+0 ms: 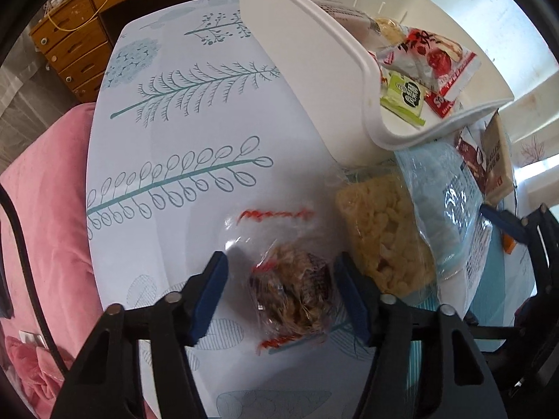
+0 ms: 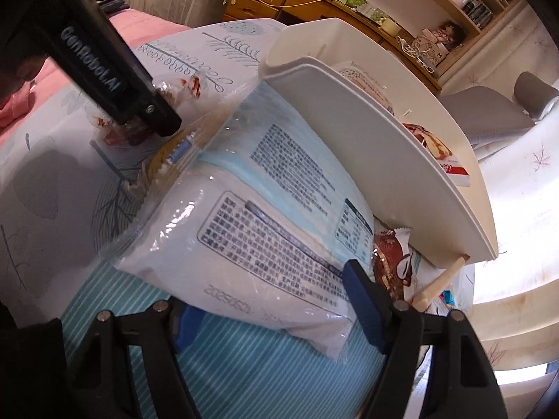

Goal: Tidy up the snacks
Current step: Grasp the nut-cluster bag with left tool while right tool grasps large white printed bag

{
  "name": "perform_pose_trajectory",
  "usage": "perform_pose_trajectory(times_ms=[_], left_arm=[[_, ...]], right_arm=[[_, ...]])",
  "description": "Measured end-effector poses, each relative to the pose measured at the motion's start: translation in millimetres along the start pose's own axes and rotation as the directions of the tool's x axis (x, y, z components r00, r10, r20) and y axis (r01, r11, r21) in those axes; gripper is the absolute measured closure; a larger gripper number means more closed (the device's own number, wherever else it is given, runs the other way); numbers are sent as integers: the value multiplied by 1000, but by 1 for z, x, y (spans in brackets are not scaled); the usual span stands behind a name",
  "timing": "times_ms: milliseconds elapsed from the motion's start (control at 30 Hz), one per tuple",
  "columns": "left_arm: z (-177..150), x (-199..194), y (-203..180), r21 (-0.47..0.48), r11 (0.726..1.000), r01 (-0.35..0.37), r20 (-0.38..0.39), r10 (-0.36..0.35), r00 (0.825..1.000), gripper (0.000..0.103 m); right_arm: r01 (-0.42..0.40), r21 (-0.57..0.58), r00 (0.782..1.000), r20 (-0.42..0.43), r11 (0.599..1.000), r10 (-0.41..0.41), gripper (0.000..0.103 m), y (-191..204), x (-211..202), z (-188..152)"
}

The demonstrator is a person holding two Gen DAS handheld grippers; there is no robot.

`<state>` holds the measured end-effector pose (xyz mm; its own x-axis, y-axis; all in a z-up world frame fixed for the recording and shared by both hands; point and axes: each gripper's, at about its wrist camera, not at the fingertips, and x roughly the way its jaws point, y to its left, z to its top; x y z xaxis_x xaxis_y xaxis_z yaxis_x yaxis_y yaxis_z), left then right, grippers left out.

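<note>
Leaf-print table [image 1: 195,111], snack packets [image 1: 293,289], white tray [image 1: 314,80]

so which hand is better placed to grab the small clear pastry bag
Left. The left tool already straddles the small clear pastry bag, a pad on each side. The right tool is set around the big white and blue pack instead.

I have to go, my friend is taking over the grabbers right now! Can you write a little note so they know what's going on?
Left gripper: fingers open around the clear bag of brown snack on the table, not squeezing yet.
Right gripper: fingers open around the big pale blue packet, no firm grip visible.
Done: a few small packets, including a red and white packet and a green packet, are in the white bin.
Left: both these bags, the yellow puffed snack bag and a brown packet beside the bin.
</note>
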<state>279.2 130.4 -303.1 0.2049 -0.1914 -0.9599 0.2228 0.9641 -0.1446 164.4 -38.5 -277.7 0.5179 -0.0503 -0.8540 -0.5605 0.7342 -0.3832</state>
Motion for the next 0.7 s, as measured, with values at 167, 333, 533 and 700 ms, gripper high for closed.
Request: perform_pose_trajectory(times_ms=[167, 333, 533, 700], left_arm=[[1, 1, 5, -11, 1000, 5, 10, -5, 1000, 45], [-3, -1, 14, -91, 996, 26, 1, -26, 1000, 46], [-17, -6, 19, -193, 981, 6, -1, -6, 1000, 51], [-48, -12, 17, -293, 956, 24, -4, -26, 1000, 53]], right_arm=[[-22, 0, 1000, 4, 1000, 22, 46, -1, -5, 0], [-77, 41, 997, -11, 996, 77, 63, -12, -12, 6], [-142, 140, 989, -25, 980, 147, 72, -24, -25, 14], [-170, 246, 983, -20, 954, 181, 80, -32, -38, 12]])
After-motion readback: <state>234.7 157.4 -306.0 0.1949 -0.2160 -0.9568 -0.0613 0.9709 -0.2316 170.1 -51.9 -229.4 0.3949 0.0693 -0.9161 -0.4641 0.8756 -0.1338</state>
